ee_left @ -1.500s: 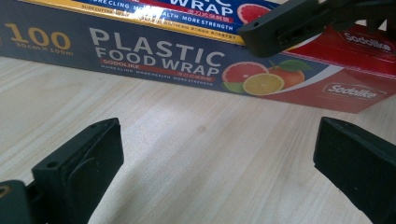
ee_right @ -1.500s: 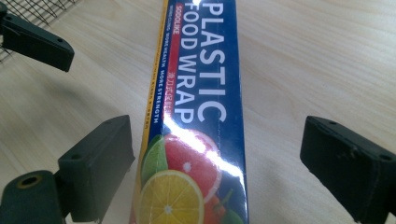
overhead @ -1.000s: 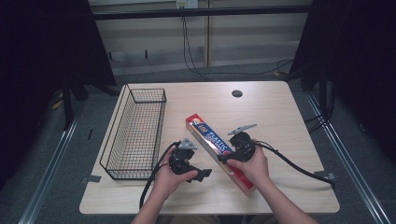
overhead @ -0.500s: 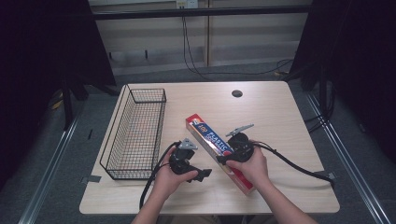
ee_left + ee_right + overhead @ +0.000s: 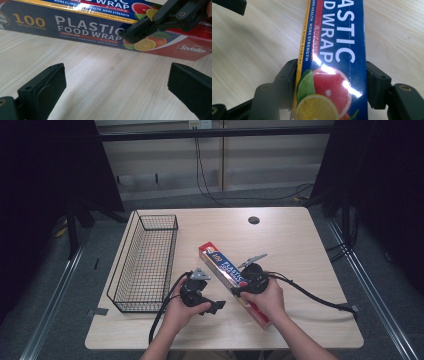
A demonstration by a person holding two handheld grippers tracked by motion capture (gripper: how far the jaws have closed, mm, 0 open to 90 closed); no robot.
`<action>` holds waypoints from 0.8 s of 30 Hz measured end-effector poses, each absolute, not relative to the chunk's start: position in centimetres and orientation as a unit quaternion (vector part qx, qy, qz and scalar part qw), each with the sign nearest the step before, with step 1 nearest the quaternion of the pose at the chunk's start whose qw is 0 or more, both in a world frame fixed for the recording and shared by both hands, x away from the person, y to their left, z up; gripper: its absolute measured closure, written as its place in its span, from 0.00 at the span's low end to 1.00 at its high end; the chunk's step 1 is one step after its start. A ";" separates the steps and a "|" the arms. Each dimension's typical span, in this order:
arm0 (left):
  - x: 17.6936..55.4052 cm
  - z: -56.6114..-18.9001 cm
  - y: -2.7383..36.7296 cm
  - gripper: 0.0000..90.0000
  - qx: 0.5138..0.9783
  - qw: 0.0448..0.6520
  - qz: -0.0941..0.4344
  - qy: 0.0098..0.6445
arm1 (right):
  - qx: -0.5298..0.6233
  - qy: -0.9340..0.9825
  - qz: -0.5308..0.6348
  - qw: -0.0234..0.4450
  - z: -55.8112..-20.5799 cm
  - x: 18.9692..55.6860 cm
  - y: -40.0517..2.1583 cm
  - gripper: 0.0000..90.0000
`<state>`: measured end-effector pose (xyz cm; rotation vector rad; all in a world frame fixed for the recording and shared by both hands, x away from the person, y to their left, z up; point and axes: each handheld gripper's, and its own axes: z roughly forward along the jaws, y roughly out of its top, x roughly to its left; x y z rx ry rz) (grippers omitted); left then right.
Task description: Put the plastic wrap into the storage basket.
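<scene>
Since the earlier high-view pictures match this one, nothing has visibly moved: the plastic wrap box lies slantwise on the table, and the right gripper straddles it, one jaw pressed to each long side, pinching it. Just beside it the left gripper stands spread and empty over bare wood. Likely a lift comes next, perhaps toward the wire basket beyond the left gripper.
</scene>
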<state>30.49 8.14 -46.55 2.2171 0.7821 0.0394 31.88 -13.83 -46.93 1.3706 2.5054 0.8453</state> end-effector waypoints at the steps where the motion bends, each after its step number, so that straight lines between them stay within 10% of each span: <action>1: 30.5 -46.6 8.1 0.02 0.870 0.385 0.015 0.307 | 0.459 0.838 0.283 0.082 -46.9 31.9 -13.8 0.42; 24: 30.5 -46.5 8.3 0.02 0.868 0.387 0.019 0.310 | 0.458 0.842 0.262 0.110 -46.5 31.8 -14.3 0.50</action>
